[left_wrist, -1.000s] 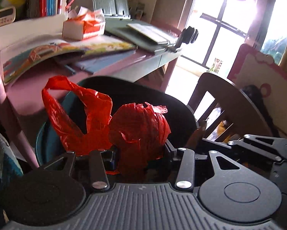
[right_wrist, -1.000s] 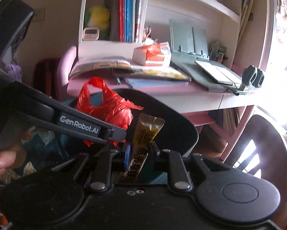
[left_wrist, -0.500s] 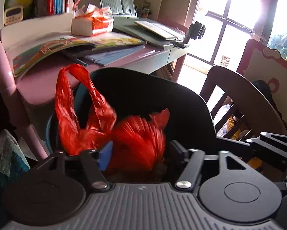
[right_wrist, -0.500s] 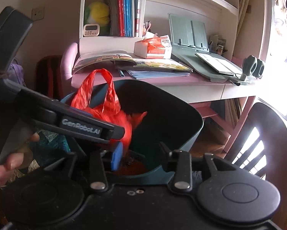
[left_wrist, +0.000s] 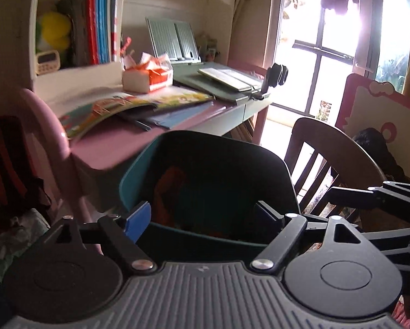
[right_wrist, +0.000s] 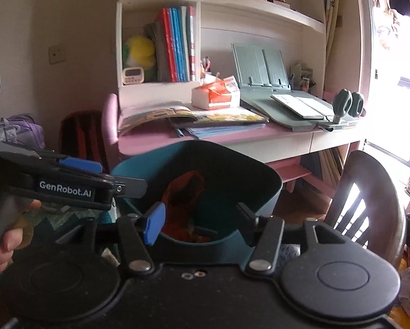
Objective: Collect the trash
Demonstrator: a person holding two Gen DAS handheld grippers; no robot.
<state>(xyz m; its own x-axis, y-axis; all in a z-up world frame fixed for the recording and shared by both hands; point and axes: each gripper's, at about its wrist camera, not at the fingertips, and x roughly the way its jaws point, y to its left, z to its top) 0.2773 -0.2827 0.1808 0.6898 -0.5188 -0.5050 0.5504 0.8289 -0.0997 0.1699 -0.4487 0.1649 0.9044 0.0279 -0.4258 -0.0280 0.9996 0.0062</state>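
Observation:
A teal trash bin [left_wrist: 139, 170] [right_wrist: 270, 192] stands on the floor in front of the pink desk. A red plastic bag [left_wrist: 166, 194] [right_wrist: 183, 197] lies inside it, with other scraps at the bottom in the right wrist view. My left gripper [left_wrist: 202, 216] is open and empty just above the bin's near rim. My right gripper [right_wrist: 199, 224] is open and empty above the near rim too. The left gripper also shows at the left of the right wrist view [right_wrist: 68, 183], held by a hand.
A pink desk [right_wrist: 161, 139] with open books, a tissue box [right_wrist: 216, 96] and a grey book stand [right_wrist: 262, 68] is behind the bin. A dark wooden chair [left_wrist: 331, 148] [right_wrist: 369, 192] stands right of the bin. A bright window is at the right.
The left gripper opened and the red bag dropped into the bin. The right gripper opened and its yellow wrapper is gone from the fingers. Both grippers have lifted back a little.

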